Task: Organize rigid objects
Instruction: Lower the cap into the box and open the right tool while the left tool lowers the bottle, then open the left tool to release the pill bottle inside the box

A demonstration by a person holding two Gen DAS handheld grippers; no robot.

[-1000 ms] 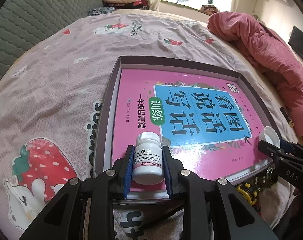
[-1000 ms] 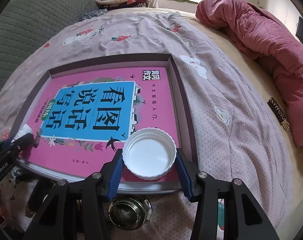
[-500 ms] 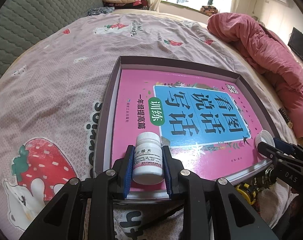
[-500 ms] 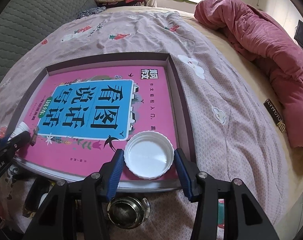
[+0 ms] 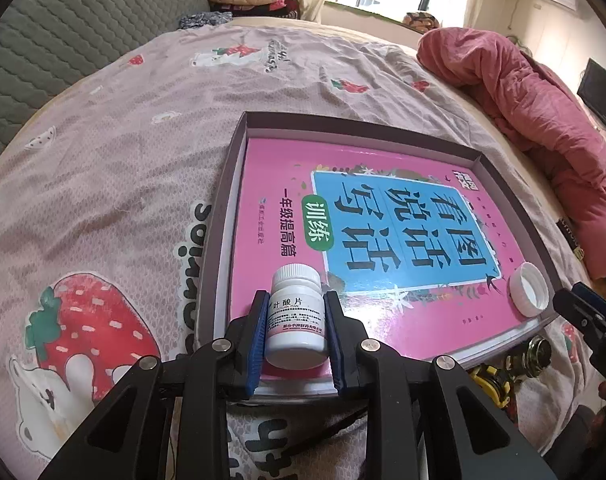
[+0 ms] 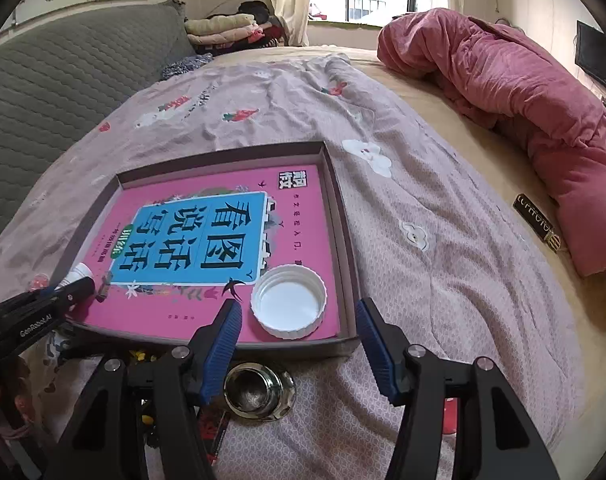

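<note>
A shallow dark box [image 5: 239, 148] [image 6: 345, 216] lies on the bed and holds a pink book [image 5: 363, 216] [image 6: 207, 232]. My left gripper [image 5: 297, 320] is shut on a small white pill bottle [image 5: 296, 320], which lies over the book's near left corner. A white cap [image 6: 289, 306] [image 5: 530, 288] rests open side up on the book's near right corner. My right gripper [image 6: 297, 316] is open, its jaws apart on either side of the cap and drawn back from it, not touching. The right gripper also shows at the left wrist view's right edge [image 5: 583, 312].
A round metal knob [image 6: 259, 394] [image 5: 537, 354] and a yellow-black object [image 5: 489, 382] lie on the strawberry-print sheet [image 5: 103, 184] before the box. A pink quilt [image 6: 523, 92] is bunched at the right, a grey headboard [image 6: 63, 76] at the left, folded clothes [image 6: 227, 28] at the back.
My right gripper has opened, let go of the white cap and pulled back and up; the cap now rests on the book. The left gripper still holds the bottle.
</note>
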